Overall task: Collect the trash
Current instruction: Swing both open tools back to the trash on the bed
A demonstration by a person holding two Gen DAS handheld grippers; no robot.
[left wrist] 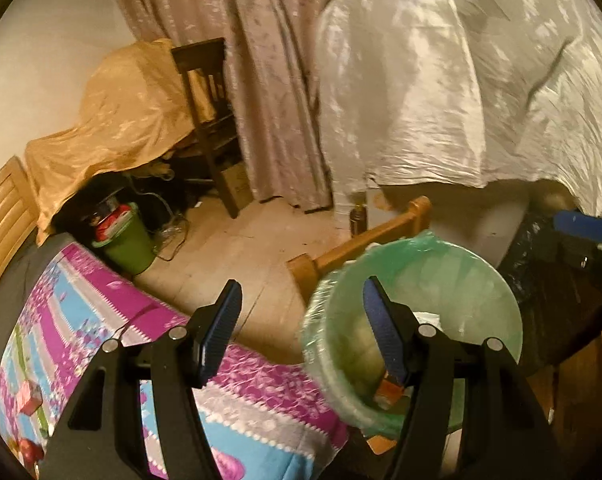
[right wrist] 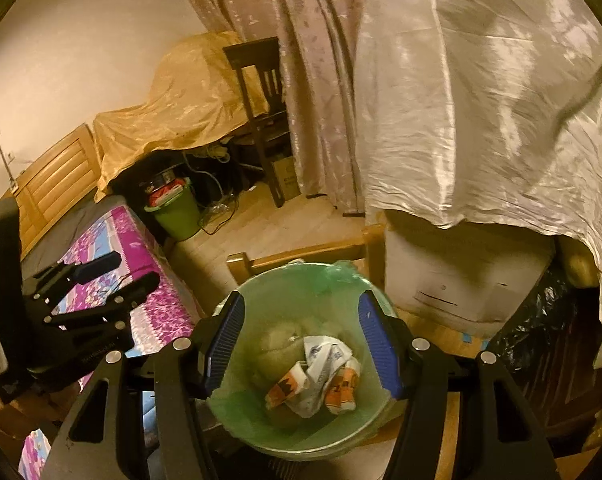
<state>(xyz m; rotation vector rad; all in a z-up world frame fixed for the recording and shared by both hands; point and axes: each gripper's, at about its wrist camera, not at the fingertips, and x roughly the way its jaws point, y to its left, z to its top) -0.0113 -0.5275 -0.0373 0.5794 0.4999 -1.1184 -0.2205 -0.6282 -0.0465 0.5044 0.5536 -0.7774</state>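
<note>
The trash bin [right wrist: 301, 364], a pale green bucket lined with a green plastic bag, stands on the floor just beside the foot of the bed, next to a low wooden rail [right wrist: 301, 258]. At its bottom lies crumpled trash [right wrist: 317, 372]: white wrappers with orange and black print. The right gripper [right wrist: 303, 344] hangs above the bin's mouth, its blue-padded fingers [right wrist: 225, 344] spread apart with nothing between them, framing the wrappers below. The left gripper [left wrist: 303, 332] is spread too and carries nothing; from its own camera, one finger lies over the bed and the other over the bin's rim. In the right wrist view the left gripper sits off to the left, over the bedspread [right wrist: 141, 280], which is purple, blue and white with a floral pattern. Farther off, a second green bin [right wrist: 177, 212] stuffed with rubbish stands by a gold cloth [right wrist: 181, 108] draped over furniture, near a dark wooden chair [right wrist: 261, 112] and a curtain [right wrist: 313, 80]. A white satin cloth [right wrist: 481, 100] covers a bulky thing on the right.
</note>
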